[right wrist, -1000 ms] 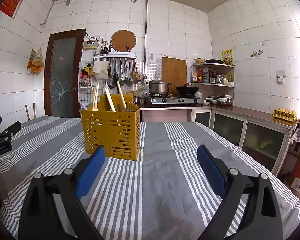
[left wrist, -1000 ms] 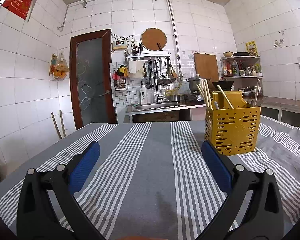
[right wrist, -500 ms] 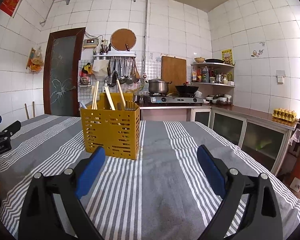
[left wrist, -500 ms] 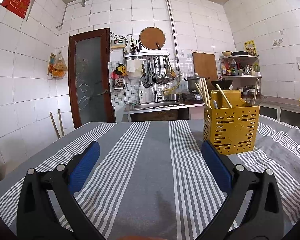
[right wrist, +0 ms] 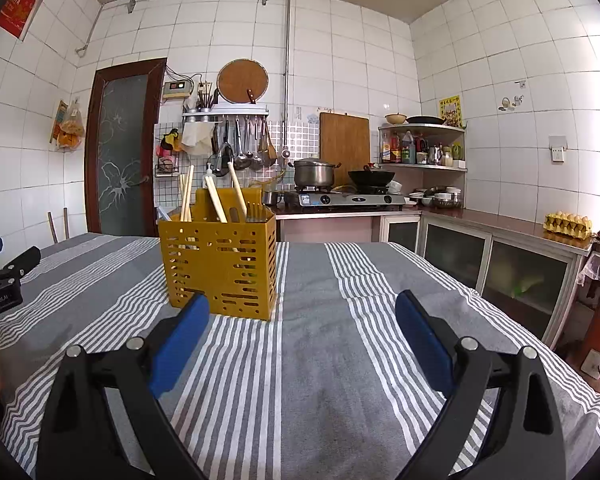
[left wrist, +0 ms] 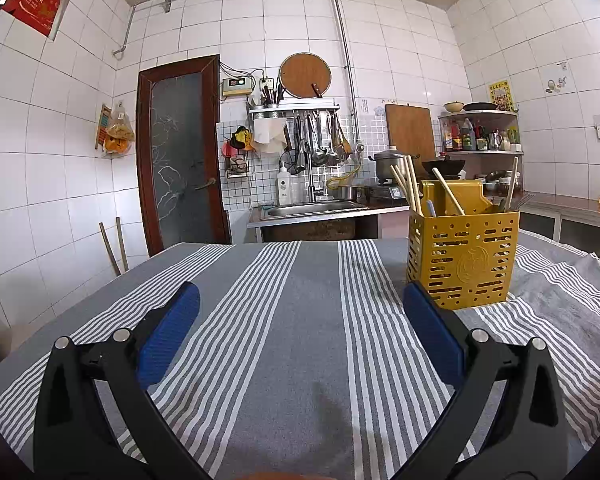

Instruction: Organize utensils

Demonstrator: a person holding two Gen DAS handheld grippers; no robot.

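A yellow perforated utensil holder (left wrist: 462, 258) stands upright on the grey striped tablecloth (left wrist: 300, 320), right of centre in the left wrist view. It also shows in the right wrist view (right wrist: 220, 268), left of centre. Wooden chopsticks (right wrist: 186, 196), wooden handles (right wrist: 236, 190) and a fork (right wrist: 256, 212) stick up out of it. My left gripper (left wrist: 300, 320) is open and empty, low over the cloth, left of the holder. My right gripper (right wrist: 302, 328) is open and empty, just in front and right of the holder. The left gripper's tip (right wrist: 4, 276) shows at the right wrist view's left edge.
The tablecloth is wrinkled at the right (left wrist: 560, 292). Behind the table are a sink (left wrist: 312, 210), a stove with a pot (right wrist: 314, 174) and a wok (right wrist: 370, 178), a counter with egg trays (right wrist: 568, 224), and a brown door (left wrist: 180, 160).
Both views have shifted only slightly; the holder sits a touch closer and lower in each. Both grippers stay open and empty.
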